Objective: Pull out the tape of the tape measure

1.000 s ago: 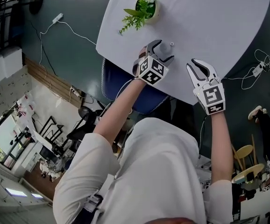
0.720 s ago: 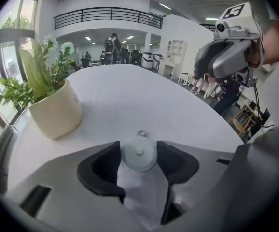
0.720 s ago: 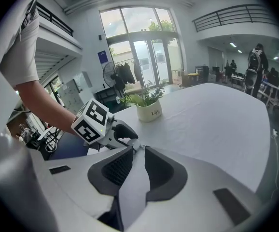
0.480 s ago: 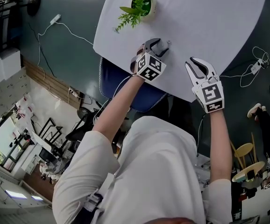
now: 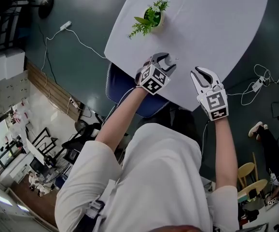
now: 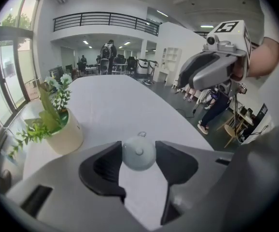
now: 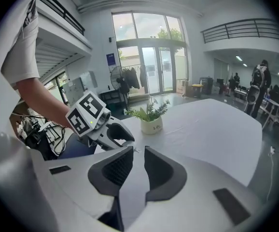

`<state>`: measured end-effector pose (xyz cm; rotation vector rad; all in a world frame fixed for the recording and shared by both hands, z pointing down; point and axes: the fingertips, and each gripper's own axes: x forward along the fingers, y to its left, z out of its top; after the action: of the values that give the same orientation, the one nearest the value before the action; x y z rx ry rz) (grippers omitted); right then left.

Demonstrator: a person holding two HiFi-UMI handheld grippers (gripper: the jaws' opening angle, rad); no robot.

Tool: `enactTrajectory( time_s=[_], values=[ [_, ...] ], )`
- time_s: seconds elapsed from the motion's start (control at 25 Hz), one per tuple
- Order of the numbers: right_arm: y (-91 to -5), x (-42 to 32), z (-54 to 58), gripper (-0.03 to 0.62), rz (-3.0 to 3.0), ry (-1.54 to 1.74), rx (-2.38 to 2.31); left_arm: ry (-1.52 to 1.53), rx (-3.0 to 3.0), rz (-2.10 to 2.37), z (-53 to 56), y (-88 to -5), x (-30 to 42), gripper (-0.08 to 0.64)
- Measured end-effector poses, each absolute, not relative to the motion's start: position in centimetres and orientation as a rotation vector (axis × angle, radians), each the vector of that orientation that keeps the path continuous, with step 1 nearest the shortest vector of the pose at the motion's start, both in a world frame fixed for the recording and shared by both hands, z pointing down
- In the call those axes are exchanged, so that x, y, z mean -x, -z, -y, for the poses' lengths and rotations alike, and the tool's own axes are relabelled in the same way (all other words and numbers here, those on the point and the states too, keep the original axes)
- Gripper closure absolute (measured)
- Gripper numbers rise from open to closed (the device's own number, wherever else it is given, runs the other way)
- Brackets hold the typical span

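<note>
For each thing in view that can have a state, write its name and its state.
left gripper: jaws have just been closing, now shut on the tape measure
tape measure: tape not yet pulled out
right gripper: open, empty
potted plant: upright on the white table

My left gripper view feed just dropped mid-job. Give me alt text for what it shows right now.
The left gripper's tongs, which have just been closing, clamp a small round pale tape measure, with a white table stretching beyond. A potted plant stands on the table at left, and the right gripper hovers at upper right.
</note>
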<state>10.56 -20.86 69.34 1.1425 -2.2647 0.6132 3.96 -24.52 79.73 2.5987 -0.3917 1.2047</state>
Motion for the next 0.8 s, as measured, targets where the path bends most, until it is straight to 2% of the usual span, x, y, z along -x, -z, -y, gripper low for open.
enactTrajectory(
  time_s=[0.8],
  values=[
    [-55.2, -8.7, 16.9, 0.500, 2.339, -0.092, -0.891, -0.931, -2.684, 0.393, 18.9, -59.5, -4.5, 0.339]
  ],
)
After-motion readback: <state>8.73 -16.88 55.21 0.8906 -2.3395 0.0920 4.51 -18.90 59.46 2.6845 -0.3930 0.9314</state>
